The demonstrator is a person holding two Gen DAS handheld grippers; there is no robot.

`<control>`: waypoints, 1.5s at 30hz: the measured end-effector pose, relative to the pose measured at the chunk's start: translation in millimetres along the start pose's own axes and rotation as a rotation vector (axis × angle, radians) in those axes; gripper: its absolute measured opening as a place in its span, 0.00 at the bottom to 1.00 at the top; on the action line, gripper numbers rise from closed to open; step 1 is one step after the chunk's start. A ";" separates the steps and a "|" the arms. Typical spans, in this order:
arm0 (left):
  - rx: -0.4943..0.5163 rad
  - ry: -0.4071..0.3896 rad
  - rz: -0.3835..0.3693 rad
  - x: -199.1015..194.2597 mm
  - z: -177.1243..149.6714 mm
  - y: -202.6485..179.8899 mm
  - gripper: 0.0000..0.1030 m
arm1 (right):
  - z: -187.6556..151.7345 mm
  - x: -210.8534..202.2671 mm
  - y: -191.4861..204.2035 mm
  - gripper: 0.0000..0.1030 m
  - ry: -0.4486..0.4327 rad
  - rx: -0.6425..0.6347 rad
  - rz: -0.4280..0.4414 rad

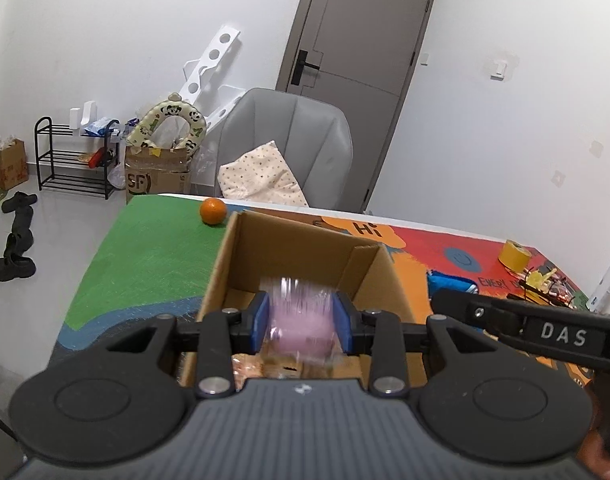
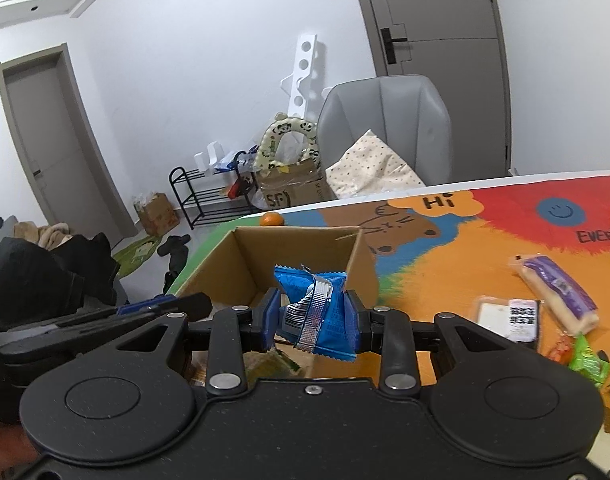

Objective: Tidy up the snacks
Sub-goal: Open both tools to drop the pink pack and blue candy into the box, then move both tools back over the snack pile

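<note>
Right wrist view shows the right gripper clamped across the middle of a light, crinkly blue packet over the cardboard box, while the left gripper pinches a soft pink packet there, both likely slippery.

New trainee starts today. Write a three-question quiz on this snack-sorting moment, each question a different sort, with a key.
1. True or false: the left hand-held gripper holds a green packet.
2. What does the right hand-held gripper grip? A) an orange B) a blue packet C) a roll of tape
3. Which fruit lies on the table just beyond the cardboard box?

Key
1. False. It is shut on a pink packet, blurred, over the box.
2. B, the blue packet, held over the open box.
3. The orange.
</note>
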State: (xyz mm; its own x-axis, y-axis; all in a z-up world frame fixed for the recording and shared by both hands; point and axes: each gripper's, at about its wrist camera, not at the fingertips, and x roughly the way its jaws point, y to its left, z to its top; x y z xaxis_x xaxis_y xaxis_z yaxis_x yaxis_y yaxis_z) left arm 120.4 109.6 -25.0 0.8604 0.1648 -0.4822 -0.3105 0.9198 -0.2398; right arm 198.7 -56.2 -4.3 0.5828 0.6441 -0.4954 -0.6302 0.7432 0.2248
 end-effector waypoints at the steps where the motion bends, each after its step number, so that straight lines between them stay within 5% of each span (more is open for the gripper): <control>1: -0.003 -0.003 0.001 -0.9 1.3 2.6 0.31 | 0.2 2.9 1.9 0.31 0.004 -0.001 0.003; 7: -0.011 0.003 0.000 0.2 2.5 8.9 0.30 | -0.9 13.0 12.0 0.33 0.033 -0.012 0.028; 15: -0.038 0.028 0.027 1.7 1.8 17.3 0.35 | -1.8 8.7 2.8 0.49 0.031 0.035 0.024; 26: -0.012 0.030 0.033 -0.9 -3.6 -3.4 0.74 | -13.8 -10.5 -30.7 0.56 0.025 0.101 -0.025; 45: 0.063 0.056 -0.013 4.1 -17.3 -55.7 0.84 | -36.8 -42.4 -83.8 0.64 0.019 0.183 -0.097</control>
State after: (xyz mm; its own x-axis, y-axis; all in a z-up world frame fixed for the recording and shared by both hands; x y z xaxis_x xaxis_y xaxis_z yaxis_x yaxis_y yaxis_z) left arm 134.2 52.8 -28.2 0.8398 0.1339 -0.5262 -0.2716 0.9427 -0.1937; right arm 207.8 -152.4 -32.9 0.6255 0.5654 -0.5377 -0.4669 0.8234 0.3226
